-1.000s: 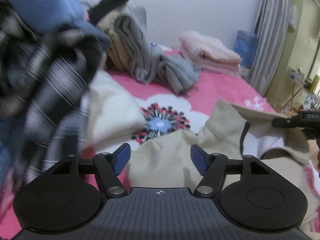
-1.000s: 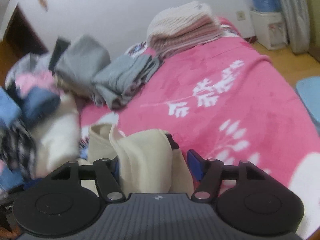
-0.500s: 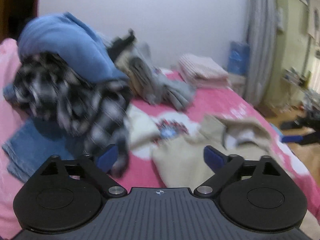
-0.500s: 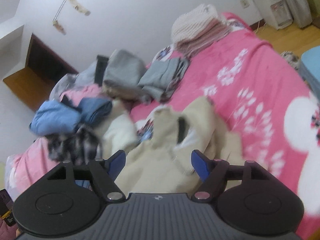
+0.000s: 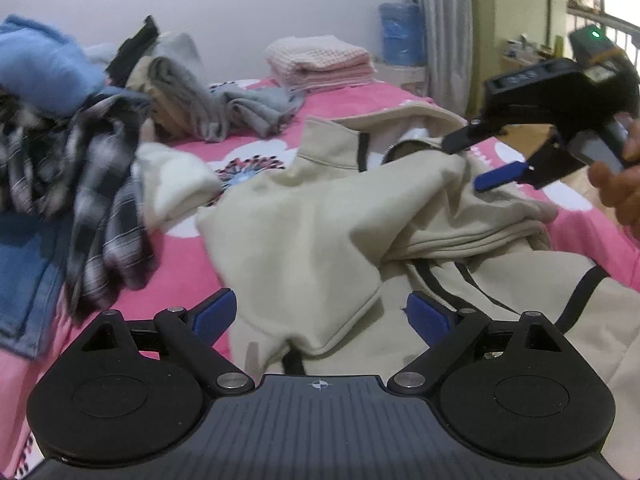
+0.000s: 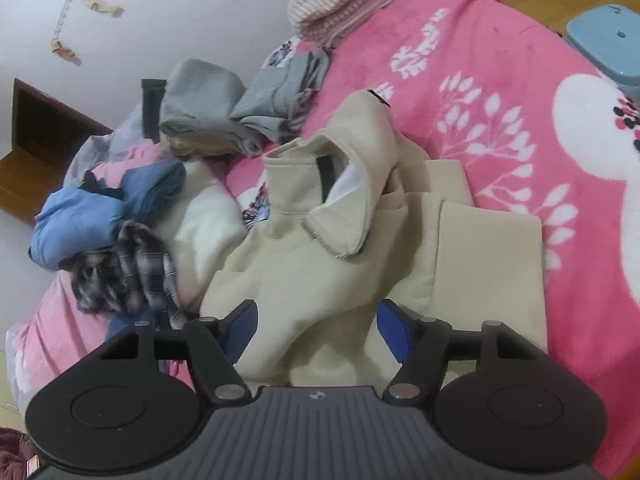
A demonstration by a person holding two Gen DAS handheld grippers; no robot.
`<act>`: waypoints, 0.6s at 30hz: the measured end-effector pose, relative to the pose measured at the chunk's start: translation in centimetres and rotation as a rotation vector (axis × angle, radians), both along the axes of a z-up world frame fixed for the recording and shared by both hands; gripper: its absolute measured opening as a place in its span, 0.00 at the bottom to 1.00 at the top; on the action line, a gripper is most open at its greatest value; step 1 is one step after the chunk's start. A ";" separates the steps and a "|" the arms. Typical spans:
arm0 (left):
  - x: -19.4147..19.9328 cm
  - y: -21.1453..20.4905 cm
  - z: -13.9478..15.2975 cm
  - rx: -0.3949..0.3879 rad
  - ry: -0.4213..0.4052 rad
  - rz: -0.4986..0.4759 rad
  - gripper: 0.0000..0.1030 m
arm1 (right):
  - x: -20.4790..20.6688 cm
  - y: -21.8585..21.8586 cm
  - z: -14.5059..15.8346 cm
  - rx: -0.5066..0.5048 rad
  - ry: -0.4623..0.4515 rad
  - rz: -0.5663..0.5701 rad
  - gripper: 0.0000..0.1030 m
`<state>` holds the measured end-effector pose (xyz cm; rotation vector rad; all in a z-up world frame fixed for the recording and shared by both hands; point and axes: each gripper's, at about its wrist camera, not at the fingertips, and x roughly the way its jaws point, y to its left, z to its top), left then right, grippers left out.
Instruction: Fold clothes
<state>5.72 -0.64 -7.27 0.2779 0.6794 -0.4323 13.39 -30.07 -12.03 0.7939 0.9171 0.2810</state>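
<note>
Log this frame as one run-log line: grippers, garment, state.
left gripper: open, over jacket | right gripper: open, above jacket | beige jacket: crumpled on pink bedspread, unfolded | step: no grasp

A beige jacket (image 5: 320, 232) lies rumpled across the pink bed (image 5: 188, 264), just beyond the left gripper (image 5: 320, 316), whose blue-padded fingers (image 5: 214, 314) stand wide apart. At right, the right gripper (image 5: 480, 164) hovers spread over the jacket's collar. A plaid shirt (image 5: 96, 200) lies left.
</note>
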 end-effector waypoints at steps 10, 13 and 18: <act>0.9 -1.6 -2.7 0.023 0.071 -0.027 0.60 | 1.5 1.5 -1.0 -0.063 -0.019 -0.009 0.37; 0.8 -1.4 -2.8 0.012 0.065 -0.028 0.60 | 0.8 1.8 -0.1 -0.092 -0.053 -0.002 0.29; 0.7 -1.0 -2.9 -0.006 0.056 -0.030 0.61 | -0.9 2.7 2.2 -0.140 -0.141 0.039 0.25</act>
